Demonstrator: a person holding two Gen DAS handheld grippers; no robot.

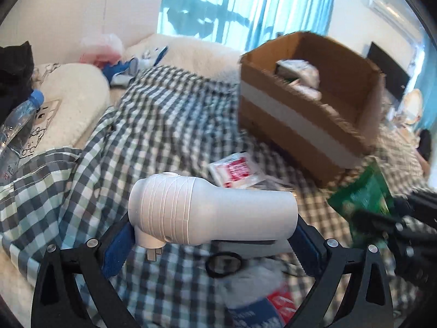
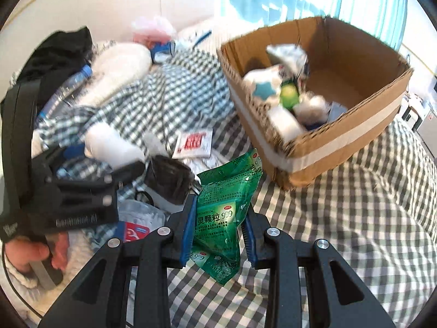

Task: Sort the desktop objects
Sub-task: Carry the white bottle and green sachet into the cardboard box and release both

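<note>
Left wrist: jaws clamp the white plug-in device (image 1: 210, 210); right jaws pinch green packet (image 2: 221, 218).

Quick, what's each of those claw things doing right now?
Left gripper: shut on the white plug-in device.
Right gripper: shut on the green medicine packet.

Bright daylight from the curtained window (image 1: 245, 5), motion blur throughout, fisheye-bent, dark-vignetted edges.
</note>
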